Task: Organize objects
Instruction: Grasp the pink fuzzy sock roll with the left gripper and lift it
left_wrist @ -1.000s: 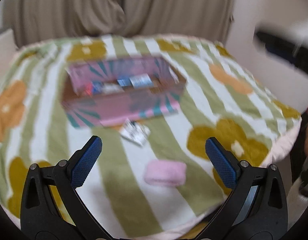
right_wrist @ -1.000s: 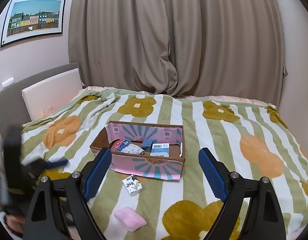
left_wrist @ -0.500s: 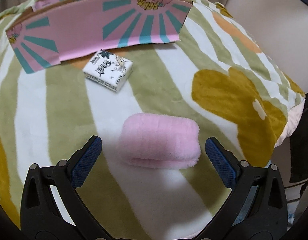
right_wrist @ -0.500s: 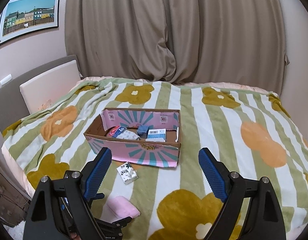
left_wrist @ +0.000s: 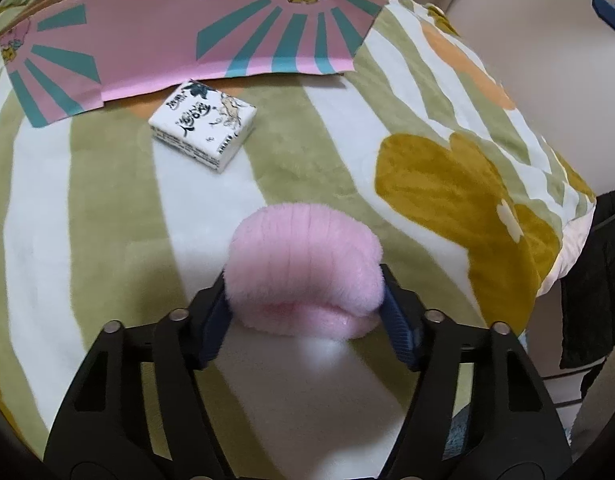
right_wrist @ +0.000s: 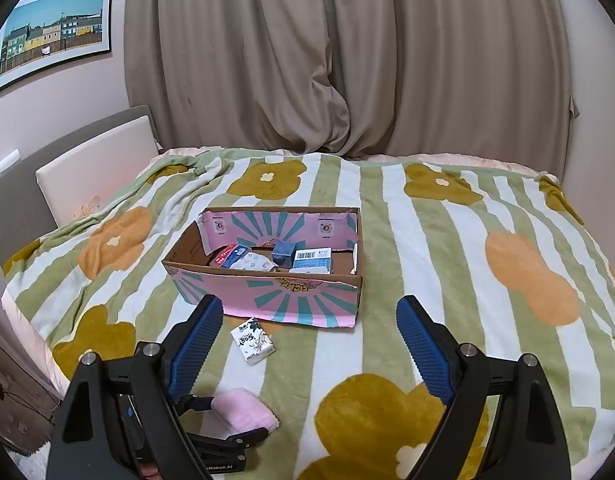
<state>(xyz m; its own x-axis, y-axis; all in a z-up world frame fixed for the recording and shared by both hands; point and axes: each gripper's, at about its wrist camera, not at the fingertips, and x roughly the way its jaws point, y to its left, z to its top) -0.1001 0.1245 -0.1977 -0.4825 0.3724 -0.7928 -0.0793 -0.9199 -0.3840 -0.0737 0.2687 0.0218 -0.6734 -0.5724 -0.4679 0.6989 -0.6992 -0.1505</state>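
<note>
L gripper (left_wrist: 305,300) points steeply down; its jaws have just been closing and the blue pads (left_wrist: 397,320) now press both sides of the pink cloth (left_wrist: 303,268). R gripper (right_wrist: 307,344) is tilted slightly down, jaws wide apart, nothing between them, held above the bed (right_wrist: 447,240).

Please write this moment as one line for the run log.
left gripper: just closed on pink towel | right gripper: open, empty | tissue pack: outside box
</note>
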